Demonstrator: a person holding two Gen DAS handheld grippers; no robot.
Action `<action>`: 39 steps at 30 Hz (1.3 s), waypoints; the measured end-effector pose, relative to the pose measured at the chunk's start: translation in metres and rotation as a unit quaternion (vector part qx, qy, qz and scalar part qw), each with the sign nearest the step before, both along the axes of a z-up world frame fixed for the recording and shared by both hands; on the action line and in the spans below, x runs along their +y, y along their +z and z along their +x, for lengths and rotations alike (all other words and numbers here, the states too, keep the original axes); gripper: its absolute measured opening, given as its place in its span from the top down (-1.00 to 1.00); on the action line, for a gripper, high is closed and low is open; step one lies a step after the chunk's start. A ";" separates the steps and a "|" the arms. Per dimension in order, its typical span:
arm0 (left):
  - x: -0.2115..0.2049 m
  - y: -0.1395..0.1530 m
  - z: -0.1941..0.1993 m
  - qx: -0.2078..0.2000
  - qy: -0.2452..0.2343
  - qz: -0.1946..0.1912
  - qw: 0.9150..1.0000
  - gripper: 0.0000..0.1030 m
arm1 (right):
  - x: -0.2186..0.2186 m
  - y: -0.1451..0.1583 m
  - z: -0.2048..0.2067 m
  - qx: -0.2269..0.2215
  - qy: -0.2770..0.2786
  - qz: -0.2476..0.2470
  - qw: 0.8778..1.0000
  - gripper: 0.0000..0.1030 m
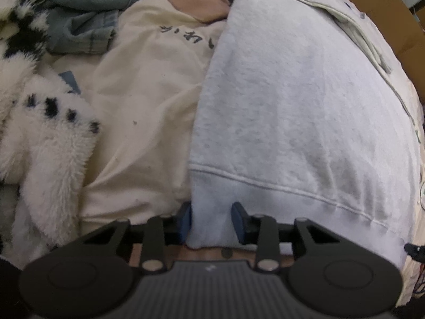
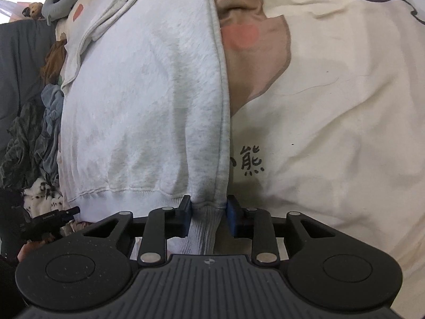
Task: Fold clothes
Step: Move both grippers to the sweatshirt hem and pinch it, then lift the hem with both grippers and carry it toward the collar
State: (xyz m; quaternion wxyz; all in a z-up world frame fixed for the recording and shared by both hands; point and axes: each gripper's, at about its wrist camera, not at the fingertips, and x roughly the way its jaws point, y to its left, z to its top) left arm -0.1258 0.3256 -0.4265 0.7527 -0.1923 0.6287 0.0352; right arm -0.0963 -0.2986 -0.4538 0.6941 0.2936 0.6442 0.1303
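A pale grey sweatshirt (image 1: 292,106) lies spread on a cream bed cover, its ribbed hem toward me. In the left wrist view, my left gripper (image 1: 212,222) points steeply down at one hem corner, and its blue pads pinch a bunch of that hem. The right wrist view shows the same sweatshirt (image 2: 138,93) with a side seam running up the middle. My right gripper (image 2: 208,216) is closed on the ribbed hem at that seam, fabric filling the gap between its pads.
The cream bed cover (image 2: 332,106) carries a bear print and dark characters. A fluffy white garment with black spots (image 1: 53,146) and blue denim (image 1: 85,13) lie to the left. Brown cardboard (image 1: 385,8) stands at the far right. More clothes (image 2: 47,133) are heaped at the bed's left edge.
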 end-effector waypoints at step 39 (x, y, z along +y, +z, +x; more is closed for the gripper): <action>0.002 0.084 0.005 -0.055 -0.001 -0.051 0.997 0.93 | -0.028 0.096 0.001 -0.024 0.032 -0.027 0.999 0.87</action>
